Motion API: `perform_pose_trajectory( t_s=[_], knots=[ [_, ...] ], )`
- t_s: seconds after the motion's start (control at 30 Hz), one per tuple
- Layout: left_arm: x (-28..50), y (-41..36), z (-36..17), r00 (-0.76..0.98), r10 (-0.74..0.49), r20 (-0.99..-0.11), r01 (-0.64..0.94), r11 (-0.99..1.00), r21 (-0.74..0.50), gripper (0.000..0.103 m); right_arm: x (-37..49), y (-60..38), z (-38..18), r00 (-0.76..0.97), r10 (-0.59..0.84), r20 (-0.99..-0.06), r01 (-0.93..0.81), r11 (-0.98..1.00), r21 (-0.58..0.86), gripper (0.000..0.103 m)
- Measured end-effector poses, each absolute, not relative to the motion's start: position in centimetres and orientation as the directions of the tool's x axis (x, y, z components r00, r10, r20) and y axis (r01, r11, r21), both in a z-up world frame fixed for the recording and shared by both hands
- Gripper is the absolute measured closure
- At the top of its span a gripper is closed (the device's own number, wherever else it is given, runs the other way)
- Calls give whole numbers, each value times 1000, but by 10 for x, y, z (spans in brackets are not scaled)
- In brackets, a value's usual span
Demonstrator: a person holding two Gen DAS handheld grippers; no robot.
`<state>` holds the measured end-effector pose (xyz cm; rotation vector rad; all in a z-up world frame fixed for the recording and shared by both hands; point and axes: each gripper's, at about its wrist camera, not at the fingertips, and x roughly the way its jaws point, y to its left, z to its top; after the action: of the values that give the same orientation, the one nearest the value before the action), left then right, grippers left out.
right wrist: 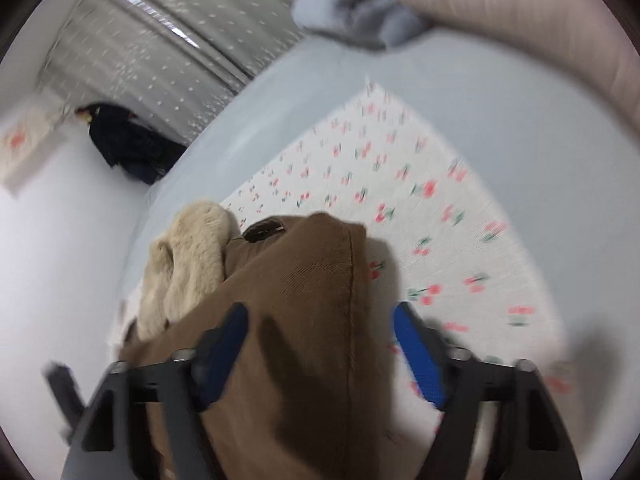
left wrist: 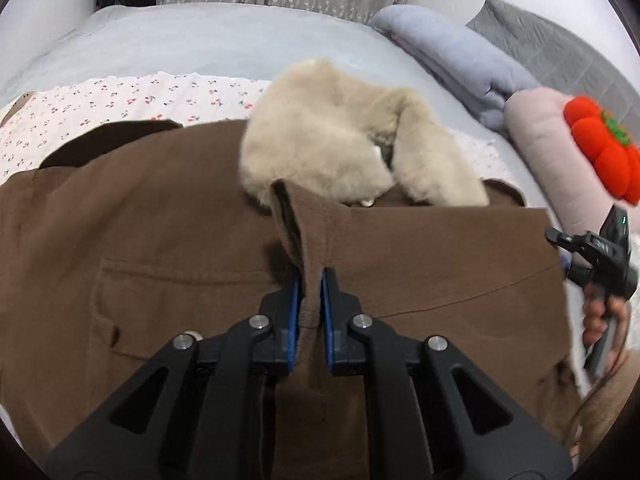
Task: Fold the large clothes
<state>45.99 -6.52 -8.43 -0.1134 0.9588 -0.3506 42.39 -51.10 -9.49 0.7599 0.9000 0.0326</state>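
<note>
Brown cotton coat with a cream fur collar [left wrist: 400, 264] lies spread across a cherry-print white sheet [left wrist: 132, 100] on the pale blue bed [left wrist: 200, 40]. Left gripper [left wrist: 309, 300] is pinched tight on the raised front placket. Right gripper [right wrist: 320, 344] stands apart over a brown edge; pads are not pressing it. Folding looks barely begun: body flat, collar [left wrist: 340, 136] bunched. Rolled grey-blue blanket [left wrist: 460, 64], pink bolster [left wrist: 536, 128] and red pumpkin plush [left wrist: 604, 152] crowd one side.
</note>
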Motion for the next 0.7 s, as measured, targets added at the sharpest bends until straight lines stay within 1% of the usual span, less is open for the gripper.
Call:
perform_pose_trajectory(
  t_s=[0.03, 0.07, 0.13, 0.17, 0.2, 0.23, 0.27, 0.3, 0.33, 0.37, 0.4, 0.47, 0.5, 0.53, 0.57, 0.6, 0.63, 0.67, 0.7],
  knots=[
    [460, -68, -85, 533, -351, -770, 244, 935, -258, 91, 430, -510, -99, 636, 331, -697, 295, 730, 616, 87],
    [457, -67, -82, 557, -369, -744, 250, 929, -274, 91, 431, -507, -95, 652, 278, -705, 318, 744, 588, 93],
    [455, -71, -85, 568, -398, -720, 269, 917, -294, 90, 428, -498, -74, 726, 190, -661, 264, 810, 523, 94],
    [456, -78, -90, 562, -374, -738, 267, 926, -265, 86, 428, -496, -70, 729, 103, -677, 293, 847, 444, 94],
    [459, -88, -102, 551, -318, -771, 269, 943, -196, 83, 436, -495, -80, 677, 27, -736, 352, 866, 356, 94],
    [460, -90, -107, 550, -303, -778, 272, 946, -177, 81, 440, -496, -88, 643, 21, -766, 371, 866, 335, 91],
    [459, -89, -105, 559, -303, -772, 269, 947, -177, 81, 441, -497, -93, 623, 21, -782, 381, 865, 327, 85],
    [458, -87, -100, 563, -306, -768, 264, 947, -184, 77, 438, -495, -91, 621, -2, -784, 391, 868, 307, 79],
    [455, -82, -92, 578, -282, -766, 241, 955, -170, 62, 435, -492, -85, 622, -29, -783, 394, 875, 281, 73],
    [452, -79, -87, 592, -265, -761, 225, 961, -159, 52, 430, -486, -75, 625, -60, -778, 384, 892, 239, 73],
    [448, -73, -79, 616, -260, -744, 216, 964, -157, 50, 426, -480, -67, 630, -79, -773, 367, 907, 207, 72],
    [438, -67, -68, 655, -271, -705, 225, 961, -160, 47, 413, -460, -44, 646, -123, -753, 330, 935, 130, 66],
    [434, -65, -66, 665, -280, -692, 234, 958, -164, 45, 407, -453, -37, 661, -125, -740, 311, 943, 119, 64],
    [432, -66, -67, 662, -291, -691, 246, 955, -167, 43, 399, -444, -31, 678, -116, -726, 286, 951, 115, 58],
    [431, -68, -71, 646, -296, -704, 255, 952, -167, 43, 393, -436, -27, 684, -108, -722, 265, 958, 108, 56],
    [433, -70, -81, 614, -303, -728, 262, 949, -174, 43, 389, -425, -28, 681, -101, -725, 246, 964, 97, 55],
    [443, -70, -100, 556, -311, -771, 258, 946, -196, 42, 387, -414, -32, 672, -93, -735, 228, 970, 85, 55],
    [446, -68, -110, 538, -315, -782, 255, 945, -205, 42, 384, -406, -38, 659, -84, -748, 213, 974, 78, 51],
    [445, -63, -111, 557, -340, -758, 259, 938, -231, 42, 385, -400, -51, 633, -68, -772, 203, 976, 80, 47]
  ],
)
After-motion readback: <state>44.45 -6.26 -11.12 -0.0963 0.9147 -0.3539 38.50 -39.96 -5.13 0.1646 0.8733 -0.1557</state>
